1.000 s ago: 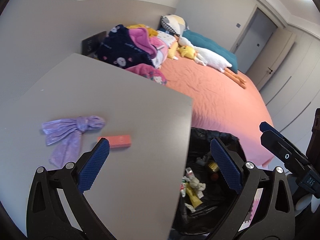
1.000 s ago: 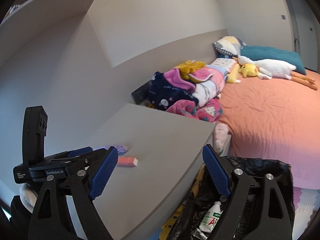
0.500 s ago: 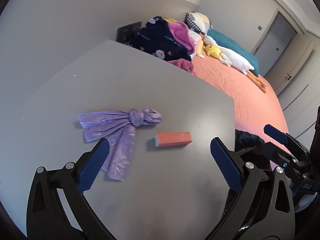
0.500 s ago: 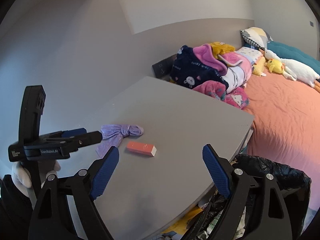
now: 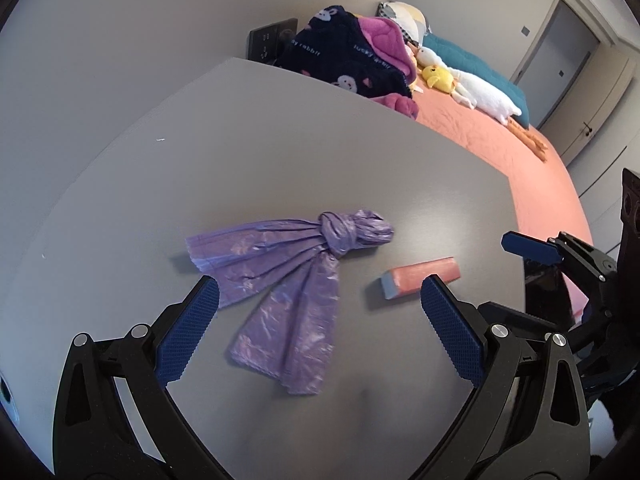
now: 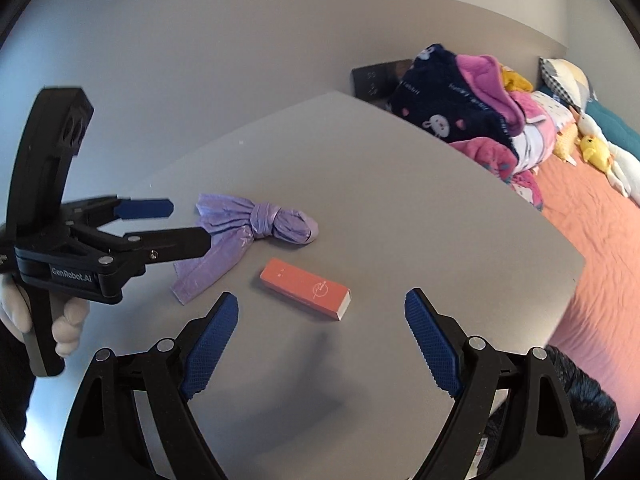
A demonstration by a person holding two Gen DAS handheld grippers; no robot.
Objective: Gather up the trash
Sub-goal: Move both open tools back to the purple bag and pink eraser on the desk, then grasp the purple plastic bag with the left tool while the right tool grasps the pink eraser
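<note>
A knotted purple plastic bag (image 5: 296,268) lies on the grey table (image 5: 280,160); it also shows in the right wrist view (image 6: 248,228). A small orange box (image 5: 420,276) lies just right of it, and shows in the right wrist view (image 6: 306,283). My left gripper (image 5: 316,320) is open and empty, hovering over the bag's loose end; it shows from the side in the right wrist view (image 6: 176,222). My right gripper (image 6: 322,332) is open and empty, just short of the orange box; it shows at the right edge of the left wrist view (image 5: 532,248).
A black-lined trash bin (image 6: 576,408) stands below the table's right edge. A bed with an orange sheet (image 5: 500,152), a pile of blankets (image 5: 352,60) and plush toys lies beyond the table. A black wall socket panel (image 5: 272,40) is behind the table.
Both grippers have swung left from over the trash bin onto the table and come closer to the purple bag and the orange box. Both stay open.
</note>
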